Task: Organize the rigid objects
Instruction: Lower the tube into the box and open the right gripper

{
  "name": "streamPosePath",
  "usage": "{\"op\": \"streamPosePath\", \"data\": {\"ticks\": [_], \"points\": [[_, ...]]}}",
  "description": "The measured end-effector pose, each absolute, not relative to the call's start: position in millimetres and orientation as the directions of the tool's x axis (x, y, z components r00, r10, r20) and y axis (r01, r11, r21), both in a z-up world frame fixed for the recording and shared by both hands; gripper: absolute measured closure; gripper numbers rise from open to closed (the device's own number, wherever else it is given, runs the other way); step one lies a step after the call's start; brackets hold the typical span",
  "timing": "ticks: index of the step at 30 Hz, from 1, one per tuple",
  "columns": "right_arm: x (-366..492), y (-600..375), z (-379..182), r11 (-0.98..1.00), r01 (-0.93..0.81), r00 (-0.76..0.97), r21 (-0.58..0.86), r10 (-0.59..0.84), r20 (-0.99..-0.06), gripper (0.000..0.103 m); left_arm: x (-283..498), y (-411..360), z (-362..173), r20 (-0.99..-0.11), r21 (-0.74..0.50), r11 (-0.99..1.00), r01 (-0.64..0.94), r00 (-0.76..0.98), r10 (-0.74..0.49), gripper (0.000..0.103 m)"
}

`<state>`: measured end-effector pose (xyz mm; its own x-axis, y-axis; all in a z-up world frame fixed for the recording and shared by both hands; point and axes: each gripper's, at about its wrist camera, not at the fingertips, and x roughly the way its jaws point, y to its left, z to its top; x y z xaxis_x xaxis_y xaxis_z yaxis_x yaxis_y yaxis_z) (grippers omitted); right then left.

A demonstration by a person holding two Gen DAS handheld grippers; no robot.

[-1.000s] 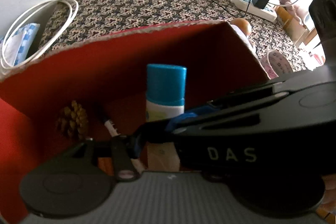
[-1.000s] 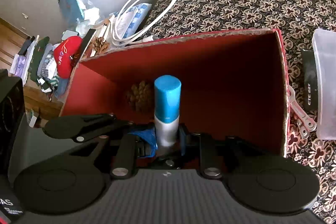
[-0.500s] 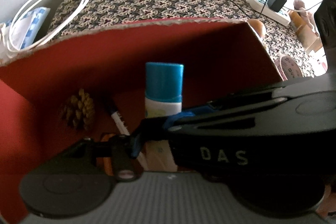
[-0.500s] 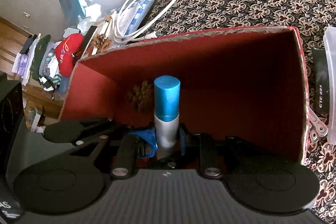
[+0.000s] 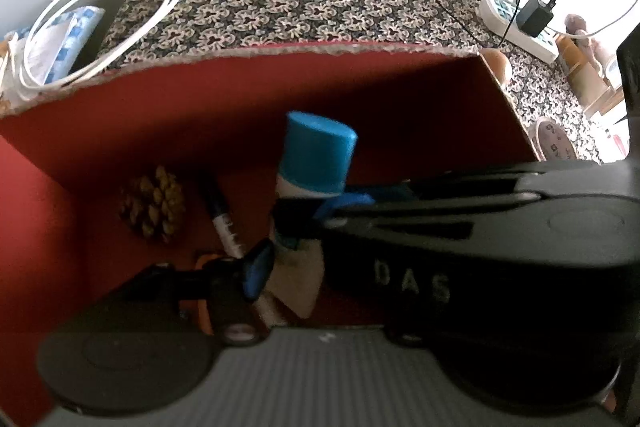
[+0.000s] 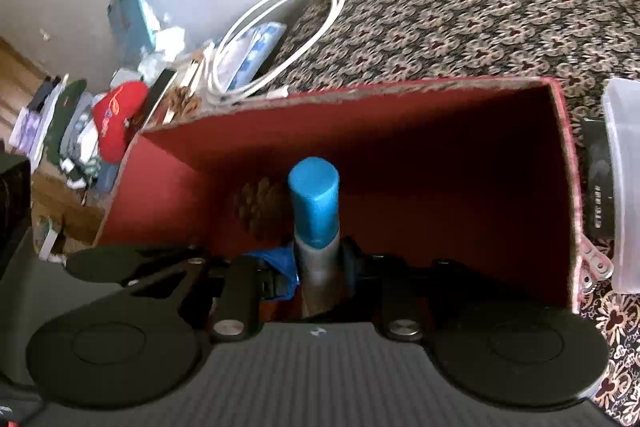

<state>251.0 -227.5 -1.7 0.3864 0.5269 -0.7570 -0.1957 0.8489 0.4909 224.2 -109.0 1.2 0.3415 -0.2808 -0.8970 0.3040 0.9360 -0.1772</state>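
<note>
In the left wrist view, a coiled white cable (image 5: pixel 100 23) is lying at the far left on the patterned cloth (image 5: pixel 320 3), just behind the red box (image 5: pixel 140 115). Inside the box, a pine cone (image 5: pixel 154 203) is sitting near the left wall, and a marker pen (image 5: pixel 224 219) is lying just to its right. The left gripper (image 5: pixel 280 259) is reaching into the box; its jaws have just been opening, and its blue-padded left finger (image 5: pixel 256 273) is standing clear of the blue-capped bottle (image 5: pixel 314 159), which is slightly tilted here. Its right finger is hidden behind the right gripper's body, so I cannot tell what lies between them. Further right, a white power strip (image 5: pixel 520 27) with a black adapter is lying on the cloth.

In the right wrist view, a red cap (image 6: pixel 116 119) is lying among clutter at the left. The right gripper (image 6: pixel 318 267) is clamping the bottle's silver body, its pads pressing on both sides, while the bottle is standing upright inside the box in front of the pine cone. At the right edge, what seems to be a clear plastic container (image 6: pixel 624 187) is resting beside the box.
</note>
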Motion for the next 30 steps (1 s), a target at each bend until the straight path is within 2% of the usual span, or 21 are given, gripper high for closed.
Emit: {"op": "streamPosePath", "data": {"ticks": [4,8,30], "points": [[249,-226,0,0.857,-0.200,0.411,0.474,0.513,-0.754,0.095,224,-108,2,-0.893,-0.172,0.937,0.303,0.353,-0.278,0.055],[242,-229,6,0.833,-0.248,0.457,0.495,0.551,-0.698,0.096,221,-110,3,-0.888,-0.166,0.935,0.314,0.365,-0.280,0.054],[236,-233,8,0.899,-0.146,0.560,0.412,0.419,-0.715,0.095,219,-110,5,-0.876,-0.099,0.951,0.292,0.428,-0.222,0.053]]}}
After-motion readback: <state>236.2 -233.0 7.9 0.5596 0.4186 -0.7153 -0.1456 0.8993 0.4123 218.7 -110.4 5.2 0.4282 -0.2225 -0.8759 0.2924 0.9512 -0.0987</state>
